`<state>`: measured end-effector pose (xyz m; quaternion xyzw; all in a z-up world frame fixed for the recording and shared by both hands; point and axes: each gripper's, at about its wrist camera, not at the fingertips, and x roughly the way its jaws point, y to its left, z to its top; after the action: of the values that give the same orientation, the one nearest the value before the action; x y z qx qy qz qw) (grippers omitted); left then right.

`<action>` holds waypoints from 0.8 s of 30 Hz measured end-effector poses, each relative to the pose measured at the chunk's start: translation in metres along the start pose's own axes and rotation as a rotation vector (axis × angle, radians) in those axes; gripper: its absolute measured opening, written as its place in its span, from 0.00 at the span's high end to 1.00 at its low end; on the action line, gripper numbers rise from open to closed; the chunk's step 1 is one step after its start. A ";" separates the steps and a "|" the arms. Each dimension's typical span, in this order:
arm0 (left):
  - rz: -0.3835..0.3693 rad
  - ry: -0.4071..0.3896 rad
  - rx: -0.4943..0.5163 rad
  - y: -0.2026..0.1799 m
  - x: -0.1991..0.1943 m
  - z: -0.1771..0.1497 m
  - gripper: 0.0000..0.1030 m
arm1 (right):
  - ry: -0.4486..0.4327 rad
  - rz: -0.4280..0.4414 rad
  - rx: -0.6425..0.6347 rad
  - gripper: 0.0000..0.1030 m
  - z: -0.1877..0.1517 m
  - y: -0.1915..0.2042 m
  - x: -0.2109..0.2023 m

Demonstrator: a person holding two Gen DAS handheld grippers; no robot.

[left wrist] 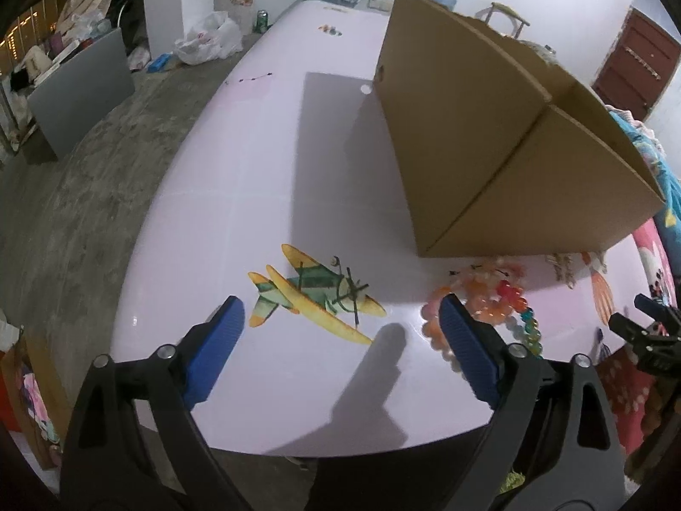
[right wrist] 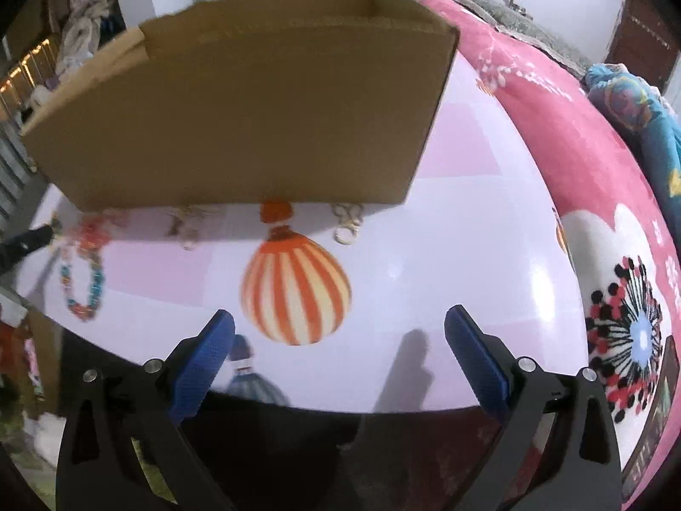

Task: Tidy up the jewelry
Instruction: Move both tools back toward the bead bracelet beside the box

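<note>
Both tongs stand wide with nothing between their blue pads. Over the table's [left wrist: 264, 162] near edge, the left gripper [left wrist: 340, 319] hovers above a printed airplane [left wrist: 315, 294], its right finger [left wrist: 466, 349] covering part of a heap of beaded bracelets [left wrist: 498, 298] in orange, pink and teal. The right gripper [right wrist: 339, 323] hangs above the near edge too, with a printed striped balloon [right wrist: 296, 287] just beyond its fingertips.

A cardboard box [left wrist: 489, 136] stands open-topped on the table's right half. From the left wrist its corner and two side walls show; from the right wrist one broad wall fills the view and a little of the inside shows, though not its contents.

Only the right wrist shows pale chain pieces [right wrist: 347, 223] clearly, lying at the foot of the box's near wall, some touching it, and a multicoloured bead strand [right wrist: 83, 281] spread as a loop toward the near left edge. That view is blurred at its left side. Only the left wrist shows the table's far end, the concrete floor [left wrist: 85, 196] and a white plastic bag [left wrist: 208, 40] beside the table. A pink blanket [right wrist: 566, 140] borders the table's right edge.
</note>
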<state>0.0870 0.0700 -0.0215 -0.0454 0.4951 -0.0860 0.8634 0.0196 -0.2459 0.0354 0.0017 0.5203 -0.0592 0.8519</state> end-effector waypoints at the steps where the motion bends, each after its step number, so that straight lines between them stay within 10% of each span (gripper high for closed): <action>1: 0.012 -0.001 0.003 -0.001 0.002 0.000 0.11 | 0.016 -0.004 0.004 0.07 0.000 -0.001 0.005; 14: 0.142 0.110 0.098 -0.023 0.017 0.008 0.07 | 0.011 0.048 -0.005 0.06 0.004 -0.004 0.017; 24: 0.083 0.067 0.108 -0.013 0.010 0.003 0.07 | -0.014 0.048 -0.005 0.06 0.005 -0.004 0.019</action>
<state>0.0932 0.0551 -0.0259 0.0247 0.5200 -0.0783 0.8502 0.0324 -0.2522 0.0213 0.0115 0.5145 -0.0374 0.8566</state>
